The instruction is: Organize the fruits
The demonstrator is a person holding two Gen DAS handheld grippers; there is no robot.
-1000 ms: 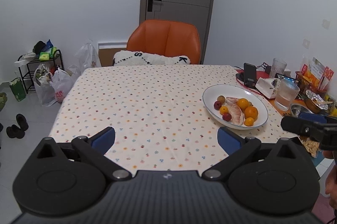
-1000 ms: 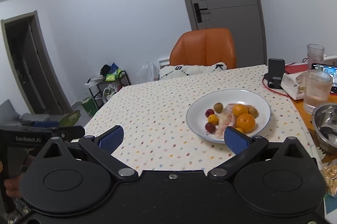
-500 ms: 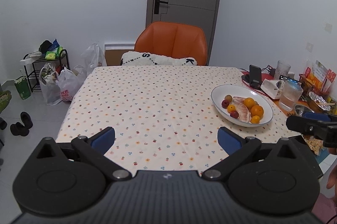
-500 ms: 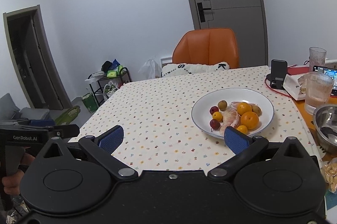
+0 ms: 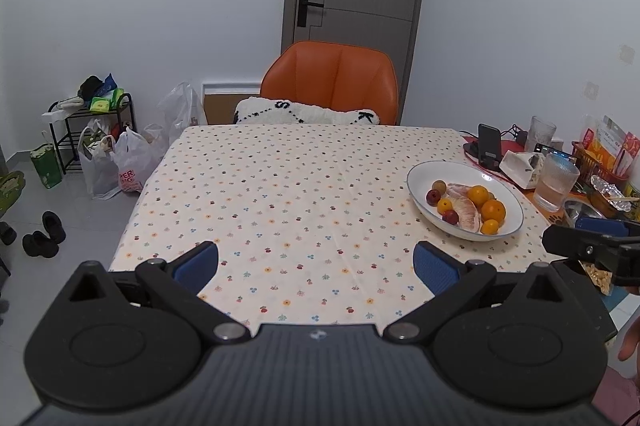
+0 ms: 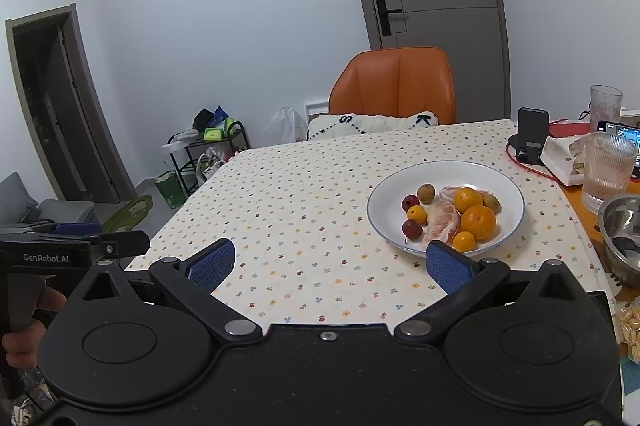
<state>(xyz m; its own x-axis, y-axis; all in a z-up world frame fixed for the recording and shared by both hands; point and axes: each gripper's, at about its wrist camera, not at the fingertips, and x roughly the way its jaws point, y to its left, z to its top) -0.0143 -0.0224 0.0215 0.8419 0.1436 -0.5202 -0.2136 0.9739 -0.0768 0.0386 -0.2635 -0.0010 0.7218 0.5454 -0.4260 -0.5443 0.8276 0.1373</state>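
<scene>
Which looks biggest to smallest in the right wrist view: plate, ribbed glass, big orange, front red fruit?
1. plate
2. ribbed glass
3. big orange
4. front red fruit
All stand at roughly similar distance, so the order looks safe.

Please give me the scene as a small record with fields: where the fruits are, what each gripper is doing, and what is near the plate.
fruits: oranges, small red fruits, brown fruits and peeled pomelo, all in the white plate
plate position: on the dotted tablecloth, right side
left gripper: open, empty, above the near table edge
right gripper: open, empty, just short of the plate
near plate: ribbed glass, phone stand, metal bowl
</scene>
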